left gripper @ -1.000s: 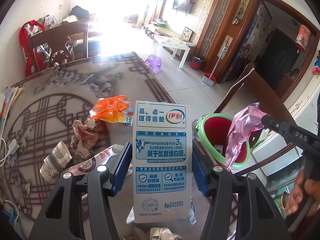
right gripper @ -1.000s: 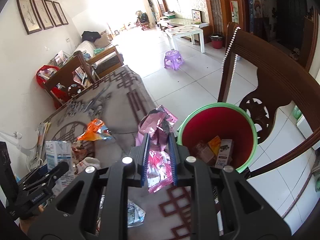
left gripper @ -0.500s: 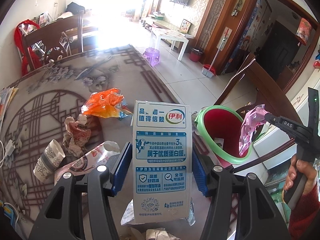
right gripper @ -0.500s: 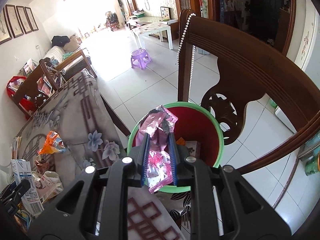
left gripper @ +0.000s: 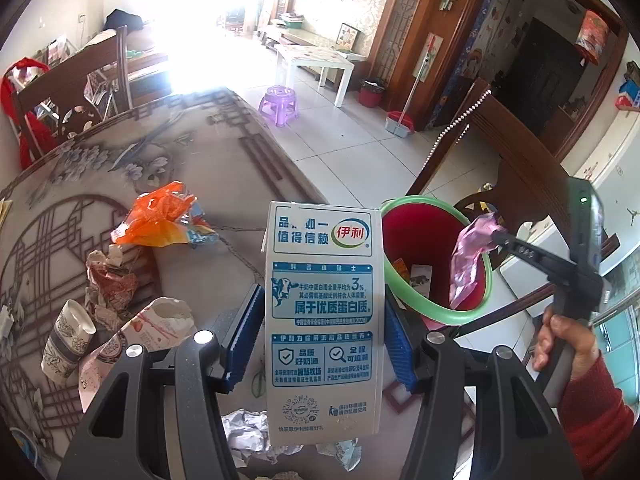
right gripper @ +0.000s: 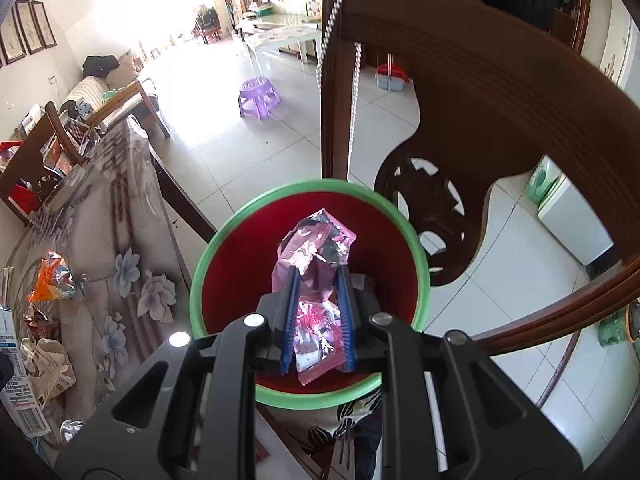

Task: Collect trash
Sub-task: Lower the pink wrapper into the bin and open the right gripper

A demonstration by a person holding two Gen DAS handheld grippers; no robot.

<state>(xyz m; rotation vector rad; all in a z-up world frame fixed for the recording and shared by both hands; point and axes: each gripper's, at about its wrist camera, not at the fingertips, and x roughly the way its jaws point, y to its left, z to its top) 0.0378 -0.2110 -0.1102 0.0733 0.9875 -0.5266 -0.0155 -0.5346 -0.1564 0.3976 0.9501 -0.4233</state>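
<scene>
Left gripper: your jaws clamp the milk carton upright by its two sides, held above the near edge of the bench.
Right gripper: your jaws pinch the pink wrapper, which hangs over the open mouth of the bin.
Bin: red inside with a green rim, standing off the right edge of the bench, beside a wooden chair; a few cartons lie at its bottom.
Bench: to your left lie an orange bag, crumpled paper and a paper cup.
Hand: it grips the right gripper's handle, red sleeve below.
</scene>
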